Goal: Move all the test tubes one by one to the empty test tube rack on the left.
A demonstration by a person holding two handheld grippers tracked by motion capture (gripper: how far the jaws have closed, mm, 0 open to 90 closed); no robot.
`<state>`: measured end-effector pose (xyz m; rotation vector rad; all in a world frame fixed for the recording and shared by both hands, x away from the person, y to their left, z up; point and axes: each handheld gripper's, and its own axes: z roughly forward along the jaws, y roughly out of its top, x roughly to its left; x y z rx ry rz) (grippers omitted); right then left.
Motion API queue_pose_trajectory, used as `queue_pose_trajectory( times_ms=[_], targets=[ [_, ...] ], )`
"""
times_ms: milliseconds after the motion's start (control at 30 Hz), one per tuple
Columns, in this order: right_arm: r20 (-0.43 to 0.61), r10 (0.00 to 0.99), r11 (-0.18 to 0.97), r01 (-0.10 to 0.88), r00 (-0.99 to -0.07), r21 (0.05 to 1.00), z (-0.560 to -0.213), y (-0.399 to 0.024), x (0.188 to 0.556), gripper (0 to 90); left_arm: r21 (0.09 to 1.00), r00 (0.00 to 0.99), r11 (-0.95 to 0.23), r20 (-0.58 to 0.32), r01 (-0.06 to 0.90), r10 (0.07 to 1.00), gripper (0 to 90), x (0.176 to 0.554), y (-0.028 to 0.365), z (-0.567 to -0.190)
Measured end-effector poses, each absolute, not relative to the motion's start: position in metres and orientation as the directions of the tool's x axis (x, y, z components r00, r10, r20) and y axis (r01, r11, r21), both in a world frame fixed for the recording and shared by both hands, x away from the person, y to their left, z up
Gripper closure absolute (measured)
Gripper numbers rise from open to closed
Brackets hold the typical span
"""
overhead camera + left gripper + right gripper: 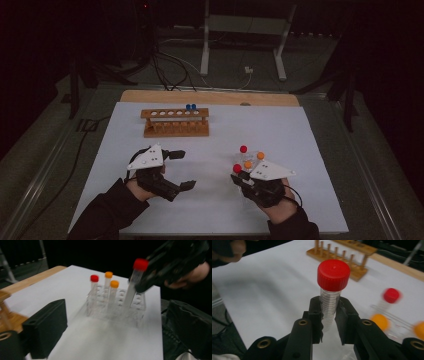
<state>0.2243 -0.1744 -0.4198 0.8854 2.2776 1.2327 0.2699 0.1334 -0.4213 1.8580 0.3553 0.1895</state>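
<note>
No legible text — none anywhere.

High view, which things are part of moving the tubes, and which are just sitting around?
In the job: red-capped tube, held by the right gripper; clear rack; wooden rack; left gripper, open.
Lying about: metal stand; floor cables.

Red-capped tube (331, 297) with black lines, orange caps (111, 280), white sheet (300, 130)

Dim room, grey floor (310, 65), metal stand (243, 30) behind.
</note>
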Motion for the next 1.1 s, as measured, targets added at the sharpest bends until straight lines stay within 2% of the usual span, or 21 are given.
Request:
queue_pose_trajectory(
  times_ms=[100,400,900,1100],
  targets=[
    [-0.048,0.672,0.425,0.332,-0.739,0.842,-0.423,-0.163,0.226,74.8,0.953,0.947,-0.271,-0.047,0.138,0.318,8.1,0.271,0.122,-0.417],
    [-0.03,0.639,0.44,0.334,-0.769,0.833,-0.431,-0.144,0.228,74.8,0.954,0.967,-0.277,-0.044,0.115,0.251,25.6,0.27,0.089,-0.417],
    [-0.024,0.632,0.436,0.331,-0.775,0.837,-0.431,-0.141,0.227,74.7,0.94,0.976,-0.333,0.0,0.075,0.22,67.3,0.272,0.069,-0.425],
    [-0.013,0.631,0.431,0.336,-0.776,0.837,-0.431,-0.142,0.228,74.5,0.945,0.976,-0.316,-0.011,0.081,0.22,70.9,0.274,0.072,-0.427]
  ],
)
